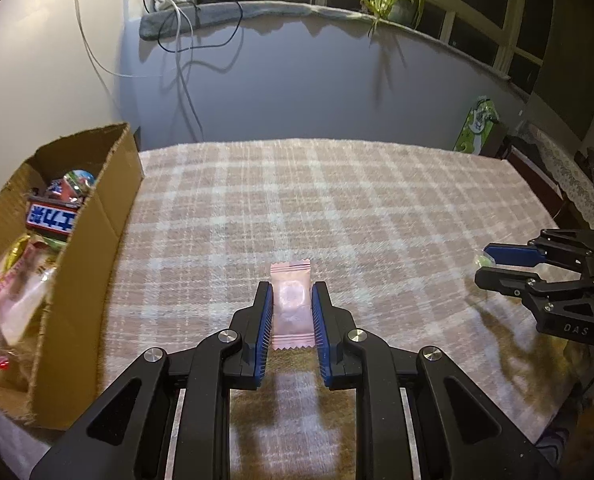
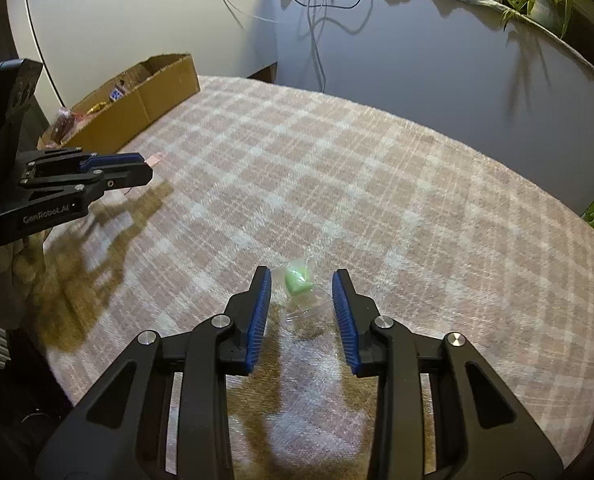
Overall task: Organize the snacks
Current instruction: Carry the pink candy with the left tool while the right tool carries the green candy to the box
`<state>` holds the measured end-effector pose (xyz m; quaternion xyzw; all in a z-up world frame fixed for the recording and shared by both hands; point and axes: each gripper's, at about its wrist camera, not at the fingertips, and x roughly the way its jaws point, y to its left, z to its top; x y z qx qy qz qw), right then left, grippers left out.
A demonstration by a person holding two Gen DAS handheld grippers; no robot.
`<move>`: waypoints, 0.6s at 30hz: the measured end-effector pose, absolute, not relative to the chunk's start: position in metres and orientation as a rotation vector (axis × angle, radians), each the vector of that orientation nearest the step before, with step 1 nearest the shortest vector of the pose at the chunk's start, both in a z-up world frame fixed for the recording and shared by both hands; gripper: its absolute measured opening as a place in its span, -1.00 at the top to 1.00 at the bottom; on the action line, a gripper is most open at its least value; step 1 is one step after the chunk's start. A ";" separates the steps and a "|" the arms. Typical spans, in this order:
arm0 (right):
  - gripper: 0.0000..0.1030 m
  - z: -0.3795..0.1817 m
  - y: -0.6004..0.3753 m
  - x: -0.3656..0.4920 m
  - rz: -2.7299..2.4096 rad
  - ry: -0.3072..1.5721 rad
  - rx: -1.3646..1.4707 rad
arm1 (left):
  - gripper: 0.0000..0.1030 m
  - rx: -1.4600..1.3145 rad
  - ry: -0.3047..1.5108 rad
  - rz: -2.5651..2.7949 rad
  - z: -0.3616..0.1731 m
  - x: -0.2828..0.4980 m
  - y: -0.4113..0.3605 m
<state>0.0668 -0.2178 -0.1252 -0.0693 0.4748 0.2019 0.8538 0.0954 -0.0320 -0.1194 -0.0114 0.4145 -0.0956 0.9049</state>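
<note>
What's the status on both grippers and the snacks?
Left gripper shut on pink packet. Right gripper open around green candy on tablecloth. Cardboard box left, path clear.

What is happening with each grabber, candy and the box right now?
left gripper: shut on the pink packet.
pink packet: pinched between the pads.
right gripper: open around the green candy.
green candy: in a clear wrapper, lying on the tablecloth.
cardboard box: open on top, snacks inside.
</note>
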 end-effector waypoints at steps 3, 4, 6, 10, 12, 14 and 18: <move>0.36 -0.117 -0.215 0.067 0.422 0.983 -0.149 | 0.65 -0.028 0.841 -0.199 -0.113 0.090 -0.030; 0.36 -0.114 -0.214 0.067 0.423 0.978 -0.150 | 0.65 -0.031 0.835 -0.199 -0.110 0.089 -0.029; 0.36 -0.108 -0.210 0.068 0.425 0.967 -0.154 | 0.65 -0.036 0.821 -0.199 -0.104 0.086 -0.026; 0.36 -0.096 -0.199 0.069 0.434 0.945 -0.162 | 0.65 -0.045 0.791 -0.193 -0.094 0.078 -0.017; 0.36 -0.090 -0.192 0.071 0.441 0.932 -0.167 | 0.65 -0.049 0.777 -0.188 -0.089 0.075 -0.011; 0.36 -0.084 -0.184 0.072 0.451 0.921 -0.169 | 0.65 -0.053 0.764 -0.181 -0.084 0.072 -0.004; 0.36 -0.074 -0.165 0.077 0.474 0.898 -0.184 | 0.65 -0.067 0.743 -0.165 -0.077 0.066 0.010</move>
